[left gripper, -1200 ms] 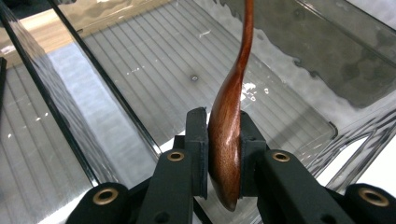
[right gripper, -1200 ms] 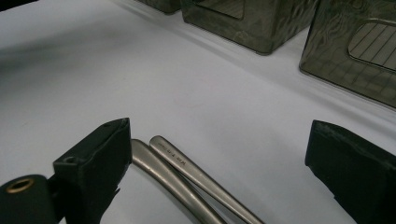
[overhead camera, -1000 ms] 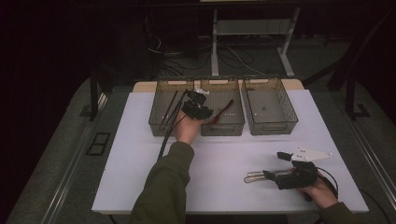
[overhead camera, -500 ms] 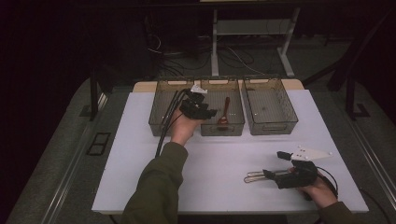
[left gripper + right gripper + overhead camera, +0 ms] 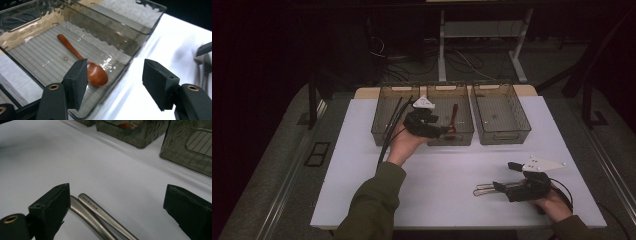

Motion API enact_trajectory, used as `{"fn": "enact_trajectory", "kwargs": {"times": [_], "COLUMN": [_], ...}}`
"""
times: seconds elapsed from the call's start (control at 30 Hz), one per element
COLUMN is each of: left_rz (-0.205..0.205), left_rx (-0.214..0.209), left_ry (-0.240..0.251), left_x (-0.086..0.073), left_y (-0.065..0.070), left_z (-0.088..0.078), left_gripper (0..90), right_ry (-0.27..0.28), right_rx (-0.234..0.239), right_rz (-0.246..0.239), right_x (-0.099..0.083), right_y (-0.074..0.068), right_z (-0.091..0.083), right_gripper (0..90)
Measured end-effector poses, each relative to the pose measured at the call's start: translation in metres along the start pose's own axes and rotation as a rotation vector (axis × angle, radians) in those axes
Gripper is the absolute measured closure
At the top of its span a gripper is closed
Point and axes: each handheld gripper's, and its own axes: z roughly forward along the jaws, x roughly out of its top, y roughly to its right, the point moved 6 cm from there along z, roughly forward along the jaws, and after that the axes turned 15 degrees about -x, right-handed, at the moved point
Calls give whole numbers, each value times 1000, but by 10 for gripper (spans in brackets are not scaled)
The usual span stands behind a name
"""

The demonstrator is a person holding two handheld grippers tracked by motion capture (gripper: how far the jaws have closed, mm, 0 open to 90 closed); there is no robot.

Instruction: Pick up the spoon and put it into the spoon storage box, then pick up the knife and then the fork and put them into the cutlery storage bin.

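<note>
surface: white table (image 5: 362, 150) | on it: 3 smoky bins (image 5: 501, 112) at back; 2 metal utensils (image 5: 484, 189) front right

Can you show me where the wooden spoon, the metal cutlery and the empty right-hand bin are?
wooden spoon (image 5: 96, 73), left gripper view, its bowl.
metal cutlery (image 5: 100, 211), right gripper view, a handle.
right-hand bin (image 5: 504, 136), high view, front wall.

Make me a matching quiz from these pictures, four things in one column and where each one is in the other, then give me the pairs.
Things:
1. spoon
2. metal handles
3. left claw
4. right bin

Places or states:
A. lying on the white table in front of the right claw
B. open, over the near edge of the middle bin
C. lying inside the middle bin
D. holds nothing

Pairs: 1-C, 2-A, 3-B, 4-D
</note>
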Motion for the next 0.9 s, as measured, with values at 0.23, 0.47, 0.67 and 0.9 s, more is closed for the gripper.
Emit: {"fn": "enact_trajectory", "kwargs": {"times": [0.23,0.47,0.67,0.9], "left_rz": [19,21,31,38], "left_rx": [-18,-27,-16,-10], "left_ry": [21,38,54,68], "left_x": [-12,-29,-46,-68], "left_y": [13,22,29,37], "left_z": [-9,-20,-29,-40], "left_gripper": [331,297,247,179], "right_ry": [1,0,-1,7], "right_rx": [-5,-9,-7,-8], "right_rz": [6,12,13,5], "right_x": [0,1,-1,-1], "right_y": [1,2,2,2], "right_z": [0,0,-2,-3], "right_gripper": [67,66,66,66]}}
